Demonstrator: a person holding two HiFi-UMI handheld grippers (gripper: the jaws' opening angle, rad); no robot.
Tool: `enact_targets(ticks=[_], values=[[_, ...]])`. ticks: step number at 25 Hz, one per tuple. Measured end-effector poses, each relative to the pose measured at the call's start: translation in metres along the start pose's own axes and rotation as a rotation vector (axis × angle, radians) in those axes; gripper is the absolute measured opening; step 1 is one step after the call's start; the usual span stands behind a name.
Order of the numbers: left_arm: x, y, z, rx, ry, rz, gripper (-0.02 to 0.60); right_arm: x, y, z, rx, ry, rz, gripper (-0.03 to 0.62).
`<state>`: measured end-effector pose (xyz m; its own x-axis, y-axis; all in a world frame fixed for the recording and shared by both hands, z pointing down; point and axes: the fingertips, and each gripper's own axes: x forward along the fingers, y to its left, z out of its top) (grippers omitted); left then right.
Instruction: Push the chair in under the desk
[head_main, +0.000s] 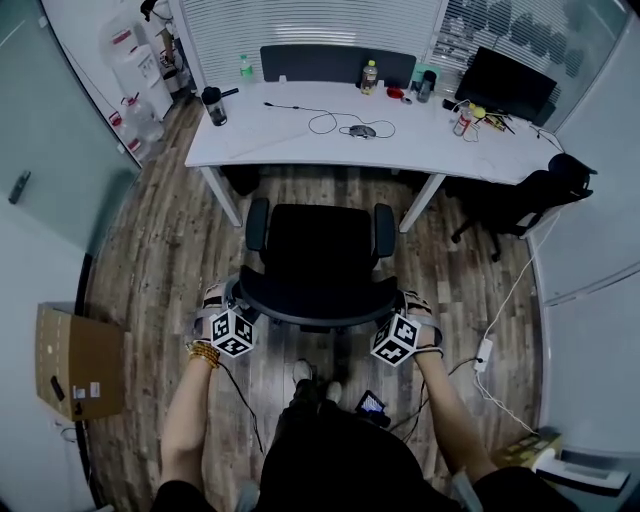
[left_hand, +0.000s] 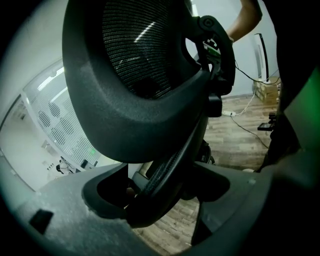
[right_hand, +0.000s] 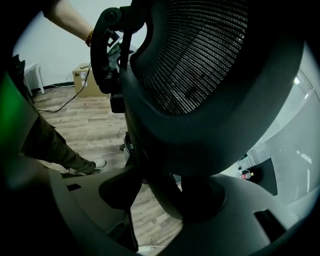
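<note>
Black mesh fills both gripper views: we hold the chair (head_main: 318, 255) by its backrest, the left gripper (head_main: 234, 305) clamped on the rim's left edge and the right gripper (head_main: 398, 310) on its right edge, each pair of jaws drawn narrow around the frame. The seat points straight away from us toward the white desk (head_main: 290, 135) and stands just short of its front edge. An even push from both arms should roll it under. Wood plank floor (head_main: 150, 230) lies beneath. A cardboard box (head_main: 78, 360) sits well apart at our left, a second chair (head_main: 520, 200) at our right.
</note>
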<state>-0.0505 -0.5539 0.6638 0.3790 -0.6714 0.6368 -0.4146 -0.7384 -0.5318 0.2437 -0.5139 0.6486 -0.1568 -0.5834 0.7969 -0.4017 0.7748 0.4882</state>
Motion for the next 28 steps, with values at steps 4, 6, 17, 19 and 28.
enact_targets(ticks=[4, 6, 17, 19, 28], values=[[0.008, 0.010, 0.002, 0.009, -0.015, -0.004, 0.377, 0.003, -0.006, 0.006, 0.010, 0.007, 0.014, 0.249], [0.011, 0.016, 0.001, 0.013, -0.022, -0.005, 0.377, 0.007, -0.010, 0.009, 0.015, 0.011, 0.011, 0.249], [0.034, 0.045, 0.002, 0.031, -0.067, -0.003, 0.377, 0.031, -0.034, 0.017, 0.037, 0.039, 0.007, 0.250], [0.039, 0.050, 0.003, 0.034, -0.073, -0.002, 0.377, 0.034, -0.038, 0.020, 0.041, 0.039, 0.005, 0.250], [0.052, 0.067, 0.006, 0.046, -0.104, 0.001, 0.379, 0.044, -0.051, 0.025, 0.054, 0.053, 0.001, 0.250]])
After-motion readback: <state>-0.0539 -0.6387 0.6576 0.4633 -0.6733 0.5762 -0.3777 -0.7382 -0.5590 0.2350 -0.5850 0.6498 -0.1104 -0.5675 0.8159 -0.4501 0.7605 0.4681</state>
